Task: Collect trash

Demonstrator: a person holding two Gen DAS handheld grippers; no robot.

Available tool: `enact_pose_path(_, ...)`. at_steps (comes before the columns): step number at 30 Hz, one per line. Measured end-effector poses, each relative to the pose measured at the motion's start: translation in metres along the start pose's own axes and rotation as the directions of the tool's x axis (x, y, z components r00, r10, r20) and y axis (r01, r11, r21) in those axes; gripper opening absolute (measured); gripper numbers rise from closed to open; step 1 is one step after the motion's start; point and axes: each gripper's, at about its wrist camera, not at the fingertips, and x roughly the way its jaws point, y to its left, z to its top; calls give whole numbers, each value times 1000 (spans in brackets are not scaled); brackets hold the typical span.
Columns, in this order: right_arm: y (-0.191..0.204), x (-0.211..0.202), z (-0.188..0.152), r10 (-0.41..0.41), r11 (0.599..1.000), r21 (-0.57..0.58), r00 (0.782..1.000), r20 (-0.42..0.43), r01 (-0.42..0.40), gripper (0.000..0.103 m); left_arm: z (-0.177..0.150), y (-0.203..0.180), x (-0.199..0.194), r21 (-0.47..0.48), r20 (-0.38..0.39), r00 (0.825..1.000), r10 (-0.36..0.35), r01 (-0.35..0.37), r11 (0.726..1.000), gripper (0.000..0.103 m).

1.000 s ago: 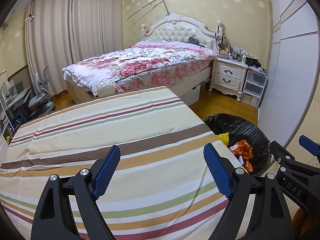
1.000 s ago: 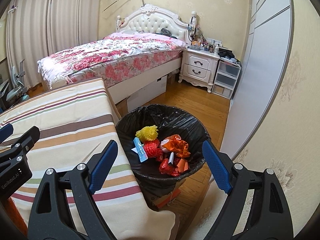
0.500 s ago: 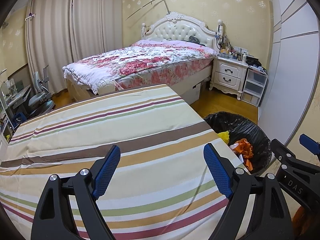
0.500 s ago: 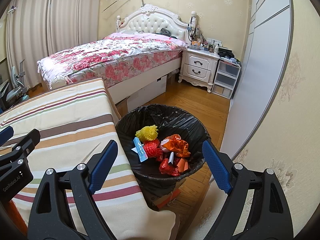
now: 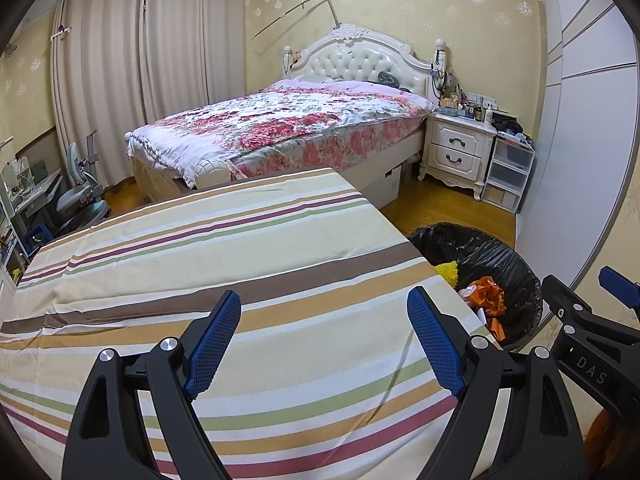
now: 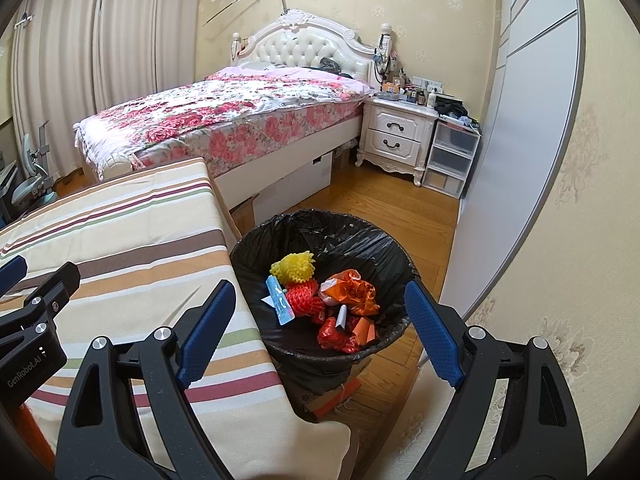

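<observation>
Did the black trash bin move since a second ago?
No. In the right wrist view the trash bin sits in the same spot beside the striped table and in front of the bed, matching the earlier pictures.

One bin [image 6: 320, 236] is sitting beside one striped table [image 6: 132, 236]; one bed [image 6: 224, 116], one nightstand [image 6: 396, 138] with two drawers and one plastic drawer unit [image 6: 450, 156] are standing behind.
</observation>
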Motion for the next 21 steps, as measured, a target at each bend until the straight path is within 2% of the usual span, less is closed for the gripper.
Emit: enact_pose_path(21, 0, -1, 0, -1, 1000, 0, 1000, 0, 1, 84, -1, 0, -1, -3, 1, 1000, 6, -6, 1000, 83)
